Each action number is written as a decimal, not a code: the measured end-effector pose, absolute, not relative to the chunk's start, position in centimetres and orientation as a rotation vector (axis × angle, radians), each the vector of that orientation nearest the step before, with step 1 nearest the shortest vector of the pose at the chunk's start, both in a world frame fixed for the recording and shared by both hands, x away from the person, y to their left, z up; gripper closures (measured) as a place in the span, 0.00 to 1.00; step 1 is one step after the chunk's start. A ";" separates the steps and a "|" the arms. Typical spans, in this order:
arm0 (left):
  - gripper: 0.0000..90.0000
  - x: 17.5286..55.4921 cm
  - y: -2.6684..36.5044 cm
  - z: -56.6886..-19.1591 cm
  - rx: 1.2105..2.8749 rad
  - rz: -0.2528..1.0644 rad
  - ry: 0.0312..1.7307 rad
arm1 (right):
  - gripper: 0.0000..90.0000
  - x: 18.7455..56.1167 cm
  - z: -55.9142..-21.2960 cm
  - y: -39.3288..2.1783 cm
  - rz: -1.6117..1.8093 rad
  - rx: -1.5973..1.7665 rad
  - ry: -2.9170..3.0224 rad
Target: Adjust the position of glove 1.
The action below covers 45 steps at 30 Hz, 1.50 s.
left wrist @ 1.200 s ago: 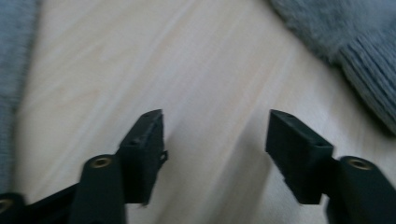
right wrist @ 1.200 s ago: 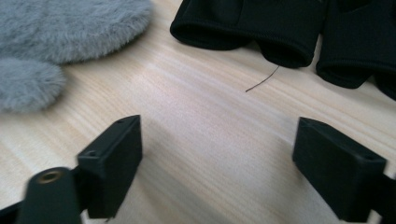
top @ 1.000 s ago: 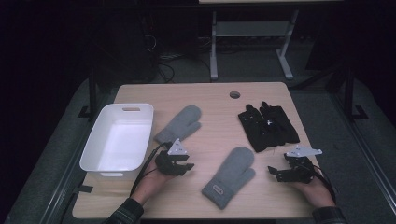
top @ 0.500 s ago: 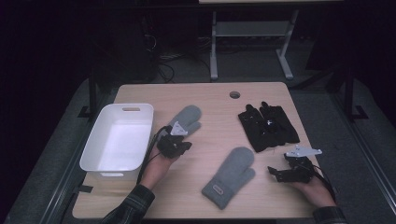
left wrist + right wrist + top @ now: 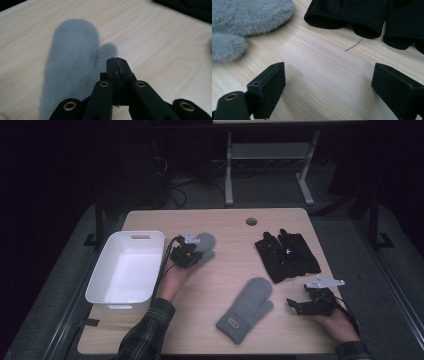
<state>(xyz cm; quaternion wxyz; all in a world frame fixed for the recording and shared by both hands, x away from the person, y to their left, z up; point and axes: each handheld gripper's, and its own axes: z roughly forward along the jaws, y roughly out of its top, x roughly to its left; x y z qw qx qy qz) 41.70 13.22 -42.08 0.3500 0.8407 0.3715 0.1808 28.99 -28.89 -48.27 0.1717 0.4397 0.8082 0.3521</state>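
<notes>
Lifted since before, fuzzy grey mitten (image 5: 204, 246) hangs from left tool (image 5: 187, 254).

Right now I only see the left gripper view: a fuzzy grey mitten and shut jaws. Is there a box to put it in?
Observer: Yes, a white tub stands just left of that mitten.
Operator: Is there another mitten?
Observer: Yes, a second mitten lies mid-table, nearer the person.
Operator: What's the other gripper doing?
Observer: The right gripper is open, low over the table near the black gloves.
</notes>
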 end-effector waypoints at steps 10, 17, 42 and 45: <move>0.99 43.6 12.9 -45.3 2.264 0.479 1.035 | 0.13 29.0 -48.3 -28.9 1.000 1.252 2.294; 0.99 43.3 12.1 -45.5 2.270 0.447 1.017 | 0.13 29.0 -48.3 -28.9 0.999 1.248 2.294; 0.96 41.7 8.1 -43.1 2.276 0.341 0.805 | 0.13 29.0 -48.3 -28.9 0.998 1.244 2.294; 0.90 42.8 9.1 -42.4 2.282 0.340 0.794 | 0.13 29.0 -48.3 -28.9 0.999 1.246 2.294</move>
